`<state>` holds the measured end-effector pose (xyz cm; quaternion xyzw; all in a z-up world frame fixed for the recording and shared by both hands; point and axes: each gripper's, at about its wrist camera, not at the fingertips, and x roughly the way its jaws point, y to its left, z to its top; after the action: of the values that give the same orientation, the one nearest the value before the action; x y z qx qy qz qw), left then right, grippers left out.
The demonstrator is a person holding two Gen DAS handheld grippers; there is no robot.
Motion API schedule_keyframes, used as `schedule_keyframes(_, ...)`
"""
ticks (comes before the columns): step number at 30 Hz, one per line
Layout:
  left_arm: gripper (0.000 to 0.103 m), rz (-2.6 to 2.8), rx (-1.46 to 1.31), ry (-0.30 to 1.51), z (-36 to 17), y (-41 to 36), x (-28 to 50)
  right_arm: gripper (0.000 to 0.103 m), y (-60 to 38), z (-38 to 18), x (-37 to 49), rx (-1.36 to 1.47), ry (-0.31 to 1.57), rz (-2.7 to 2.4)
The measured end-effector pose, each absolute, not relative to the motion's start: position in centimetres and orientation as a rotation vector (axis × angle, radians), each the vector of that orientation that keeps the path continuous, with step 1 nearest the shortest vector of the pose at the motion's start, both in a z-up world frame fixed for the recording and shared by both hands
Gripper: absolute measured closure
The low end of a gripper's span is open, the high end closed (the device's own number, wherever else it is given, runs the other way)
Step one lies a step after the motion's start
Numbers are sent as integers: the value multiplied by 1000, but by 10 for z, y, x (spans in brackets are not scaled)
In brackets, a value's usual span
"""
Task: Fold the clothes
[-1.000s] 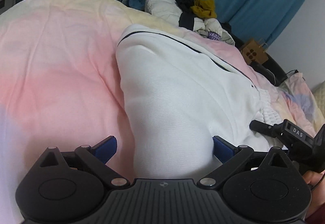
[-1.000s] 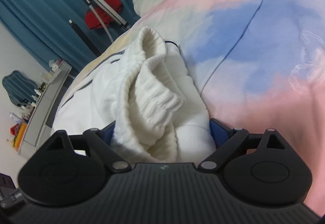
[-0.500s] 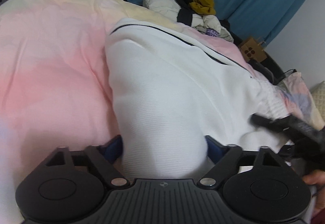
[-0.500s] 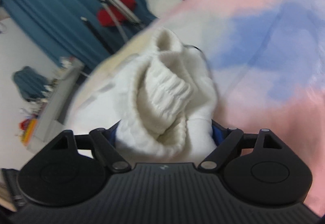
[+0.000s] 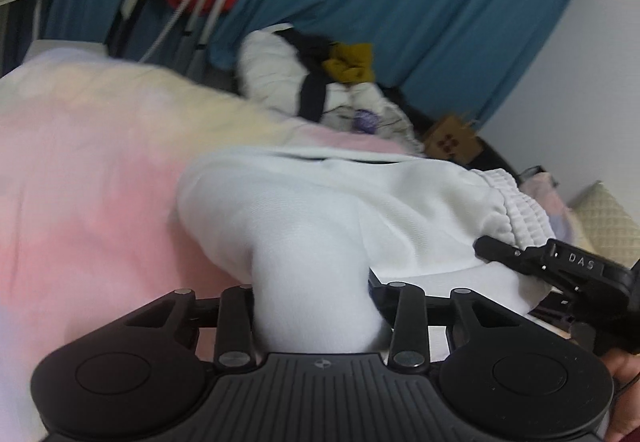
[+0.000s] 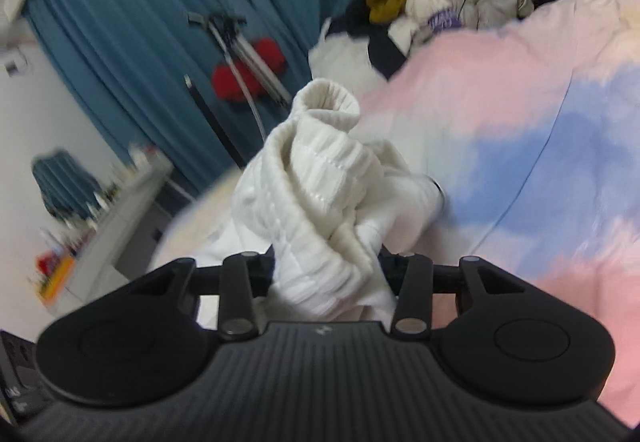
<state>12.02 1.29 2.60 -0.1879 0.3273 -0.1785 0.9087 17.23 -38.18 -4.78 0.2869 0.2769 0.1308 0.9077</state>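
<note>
Fabric of white trousers [image 5: 320,226] is pinched in the left tool [image 5: 312,294], whose jaws have drawn in tight since a second ago. Further right, the right tool [image 6: 328,270] now clamps the ribbed waistband [image 6: 320,177]. Both ends are raised off the pink and blue bed [image 6: 520,145], so a fold is probably starting. Behind hang teal curtains [image 5: 400,1], beside a heap of clothes [image 5: 320,81].

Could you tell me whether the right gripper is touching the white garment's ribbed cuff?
Touching: the right wrist view shows the right gripper closed around the white garment, ribbed fabric bunched between its jaws.
</note>
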Motion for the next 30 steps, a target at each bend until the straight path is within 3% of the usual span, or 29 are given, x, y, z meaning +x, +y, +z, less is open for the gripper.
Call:
schedule_keyframes(10,64,-653,-245,639,78,-204,192,59,-555,-1,154,709,400,61)
schedule_keyframes(17,63,-820,-176,680,34,-331,248,59,-659,-26,169,713,356,-155)
schedule_keyframes(25,61,-887,-55,751,-76,-347,281,59,-675,-135,181,695,449,-255)
schedule_keyframes(30,55,-898,8,746,-109,-332,278,53,-660,-178,169,701,487,-281)
